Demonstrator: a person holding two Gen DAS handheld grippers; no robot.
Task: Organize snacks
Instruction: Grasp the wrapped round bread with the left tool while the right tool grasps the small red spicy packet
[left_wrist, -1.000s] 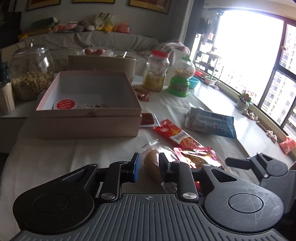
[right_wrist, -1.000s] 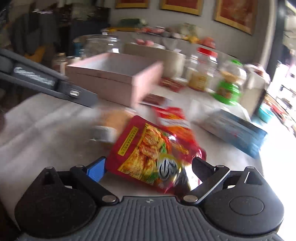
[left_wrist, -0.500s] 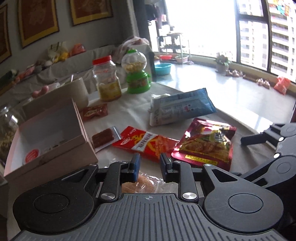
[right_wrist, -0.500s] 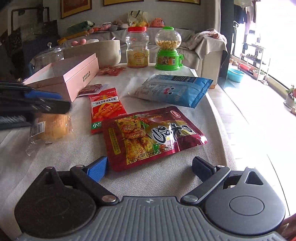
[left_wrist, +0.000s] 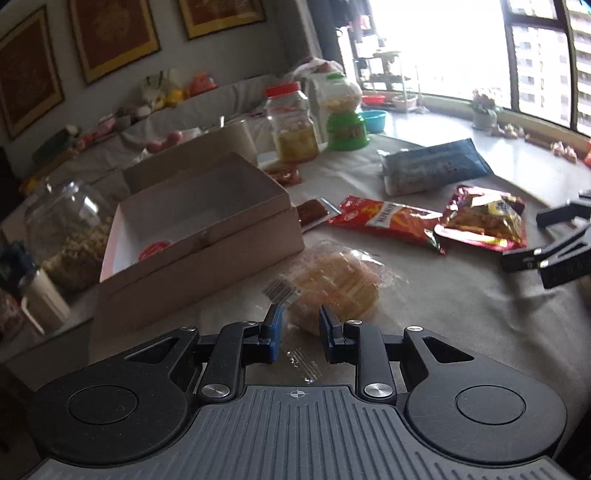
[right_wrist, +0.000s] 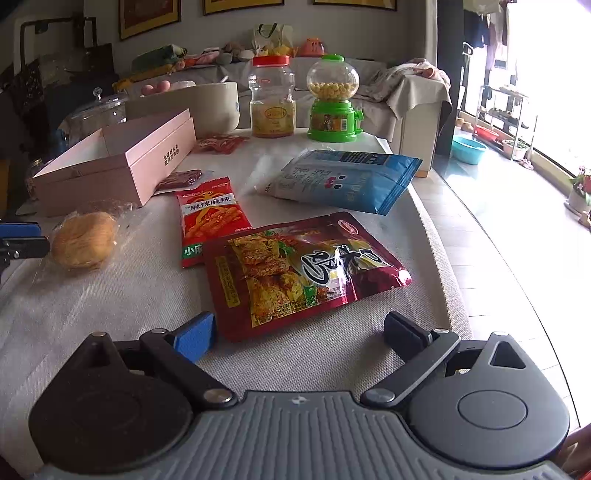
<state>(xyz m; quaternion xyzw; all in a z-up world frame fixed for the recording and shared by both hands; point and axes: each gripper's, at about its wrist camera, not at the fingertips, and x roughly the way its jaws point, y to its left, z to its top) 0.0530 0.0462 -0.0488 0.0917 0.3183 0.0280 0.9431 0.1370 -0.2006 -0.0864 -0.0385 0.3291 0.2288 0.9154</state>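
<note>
**Two claws over the snack table: left narrow at the bun, right wide at the red pouch**

On the cloth-covered table (right_wrist: 369, 354), snacks lie loose beside an open pink box (right_wrist: 147, 162).

Left wrist view: left gripper (left_wrist: 297, 326) has its jaws narrow, blue pads a small gap apart. The wrapped bun (left_wrist: 332, 288) lies just ahead at 12 o'clock, its near end reaching into the gap. Whether the pads press on the wrapper cannot be told; clear film shows between them. The box sits at 10 o'clock from the bun, just beside it, lid off, with a small red-topped round item (left_wrist: 155, 253) in its near corner. Right gripper's fingers (left_wrist: 546, 254) show at 3 o'clock, well apart from the bun.

Right wrist view: right gripper (right_wrist: 299, 328) has its jaws wide, nothing clamped. The dark red pouch (right_wrist: 306, 273) lies flat at 12 o'clock, its near edge between the two fingers but apart from both pads. It overlaps the lower corner of the red strip packet (right_wrist: 208, 218) at 11 o'clock. The blue-and-white bag (right_wrist: 340, 179) lies beyond at 1 o'clock, near but apart from the pouch. The bun is at 9 o'clock from the pouch, with the left claw's blue pad (right_wrist: 18, 230) at the frame edge just beside it.

Far end of the table: red-lidded jar (right_wrist: 272, 99), green candy dispenser (right_wrist: 333, 99), pale round container (right_wrist: 207, 107), glass lidded jar (right_wrist: 98, 110). Two small dark red wrapped snacks (right_wrist: 184, 179) lie by the box's right side.
</note>
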